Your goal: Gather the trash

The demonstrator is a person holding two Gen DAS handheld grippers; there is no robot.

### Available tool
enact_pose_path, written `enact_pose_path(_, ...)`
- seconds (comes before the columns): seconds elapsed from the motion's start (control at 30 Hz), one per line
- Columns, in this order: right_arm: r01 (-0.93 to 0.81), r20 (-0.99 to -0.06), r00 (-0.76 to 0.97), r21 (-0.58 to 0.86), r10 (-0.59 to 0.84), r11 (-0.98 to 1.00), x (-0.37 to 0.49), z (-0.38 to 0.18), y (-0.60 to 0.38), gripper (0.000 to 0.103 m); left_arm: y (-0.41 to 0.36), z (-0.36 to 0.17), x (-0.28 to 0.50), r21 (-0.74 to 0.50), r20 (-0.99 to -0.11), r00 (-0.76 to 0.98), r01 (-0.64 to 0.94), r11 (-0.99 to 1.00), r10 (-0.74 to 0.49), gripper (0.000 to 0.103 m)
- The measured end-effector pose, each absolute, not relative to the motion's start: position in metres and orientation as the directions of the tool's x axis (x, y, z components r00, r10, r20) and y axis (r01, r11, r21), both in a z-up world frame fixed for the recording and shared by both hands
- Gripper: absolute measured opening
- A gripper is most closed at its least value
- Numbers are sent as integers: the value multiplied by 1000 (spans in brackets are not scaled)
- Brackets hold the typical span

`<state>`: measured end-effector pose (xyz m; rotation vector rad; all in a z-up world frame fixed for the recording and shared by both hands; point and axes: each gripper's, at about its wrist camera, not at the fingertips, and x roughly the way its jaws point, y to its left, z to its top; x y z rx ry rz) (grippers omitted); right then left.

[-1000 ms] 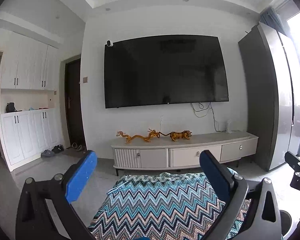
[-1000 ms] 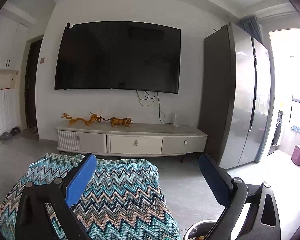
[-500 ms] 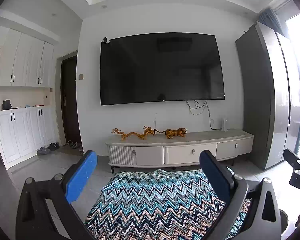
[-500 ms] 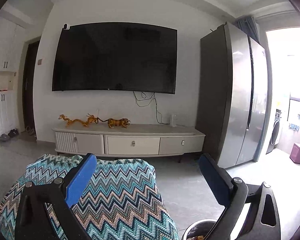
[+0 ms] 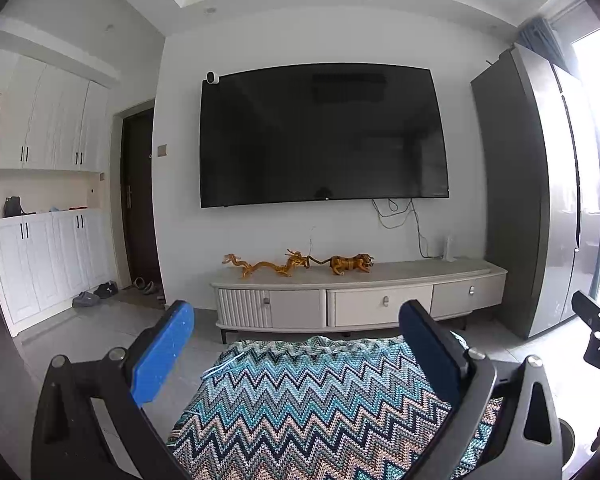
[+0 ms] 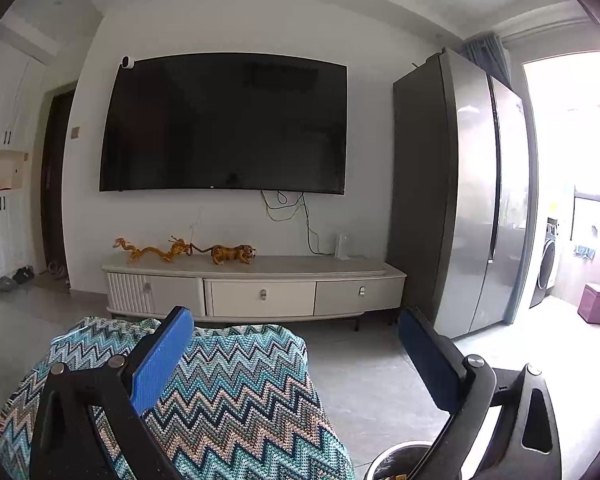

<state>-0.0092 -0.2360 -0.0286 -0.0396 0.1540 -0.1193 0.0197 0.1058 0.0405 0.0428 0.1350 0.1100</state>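
**Both grippers held wide, trash bin low by the blanket**

A big zigzag blanket (image 6: 228, 400) is spread in front of the TV stand (image 6: 256, 292). No loose trash can be seen on the blanket or on the floor beside it, so it cannot be told if trash is waiting out of view or is already collected.

The left gripper (image 5: 296, 356) is held above the blanket with its jaws spread wide and nothing between them. The right gripper (image 6: 296, 352) is held the same way – wide apart and empty – over the blanket's right edge.

To the right of the blanket, low down, a round trash bin (image 6: 400, 460) is seen – a pale rim, dark inside, with something small and yellowish in it. It is mostly hidden behind the right gripper, so it could be bumped and tipped if that gripper is lowered without care. The knitted blanket could also be snagged by a finger.
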Motion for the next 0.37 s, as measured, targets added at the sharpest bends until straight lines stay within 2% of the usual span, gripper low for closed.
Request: enact_pose_path(0.37,114,-157,980,-48,-120,992,-8,-30,-235,103,104,36,26,57,-158,982,-95,994,103,103)
